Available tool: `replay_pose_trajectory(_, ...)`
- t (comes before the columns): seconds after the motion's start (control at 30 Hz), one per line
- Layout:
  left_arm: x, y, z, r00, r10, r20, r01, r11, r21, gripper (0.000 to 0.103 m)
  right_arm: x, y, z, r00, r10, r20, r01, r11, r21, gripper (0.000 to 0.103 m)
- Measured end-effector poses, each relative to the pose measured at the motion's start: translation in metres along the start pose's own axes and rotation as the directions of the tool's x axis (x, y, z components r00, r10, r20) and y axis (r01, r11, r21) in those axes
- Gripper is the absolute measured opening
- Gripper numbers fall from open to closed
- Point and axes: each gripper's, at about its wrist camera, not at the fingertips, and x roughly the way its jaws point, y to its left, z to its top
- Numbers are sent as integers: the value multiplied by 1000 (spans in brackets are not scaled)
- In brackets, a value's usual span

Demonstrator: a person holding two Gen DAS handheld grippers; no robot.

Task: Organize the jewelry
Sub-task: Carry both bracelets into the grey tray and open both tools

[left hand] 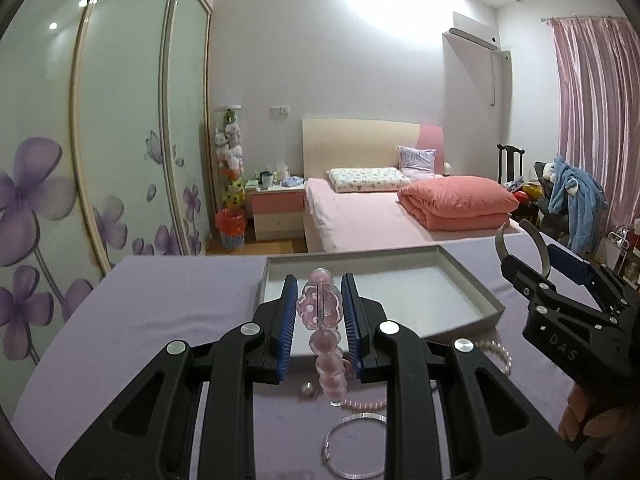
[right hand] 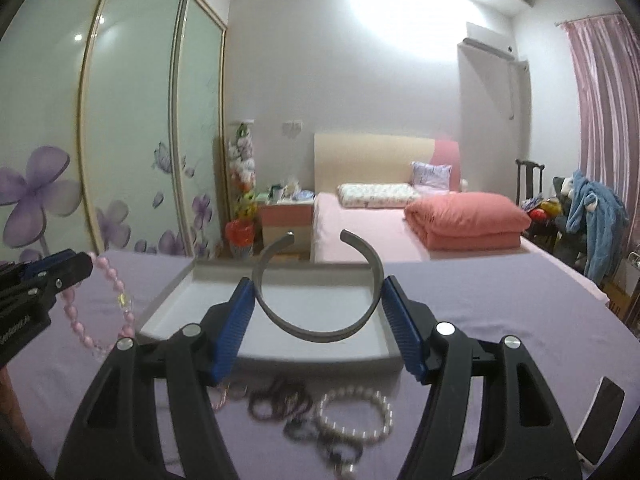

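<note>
Left hand-held gripper [left hand: 319,312] clamped on pink bead bracelet [left hand: 320,307]; right hand-held gripper [right hand: 318,312] clamped on grey cuff [right hand: 318,292]; lower both into tray [right hand: 168,304] before releasing.

Right gripper [right hand: 318,312] clasping grey cuff bangle [right hand: 320,330] above white tray [right hand: 168,312], pearl bracelet [right hand: 356,412] below

Right wrist view: dark bead bracelets [right hand: 280,400] on the purple cloth [right hand: 500,300] blurred, count and clasp unreadable; pearl bracelet [right hand: 356,414] soft; a pendant piece [right hand: 344,468] cut by the bottom edge. Left wrist view: clear ring [left hand: 352,444] partly behind the left gripper [left hand: 319,308] frame; pearl strand [left hand: 502,354] mostly hidden behind it; small silver bead [left hand: 308,389] too small to identify. Nightstand clutter [left hand: 276,178] indistinct.
</note>
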Motion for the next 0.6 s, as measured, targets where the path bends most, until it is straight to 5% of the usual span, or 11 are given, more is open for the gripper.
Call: replay_pose_trajectory(0.6,68,-3,7,999,-12,-30,10,999,-41,24,90,-10,19,998,-11,-60,13,999,29,64)
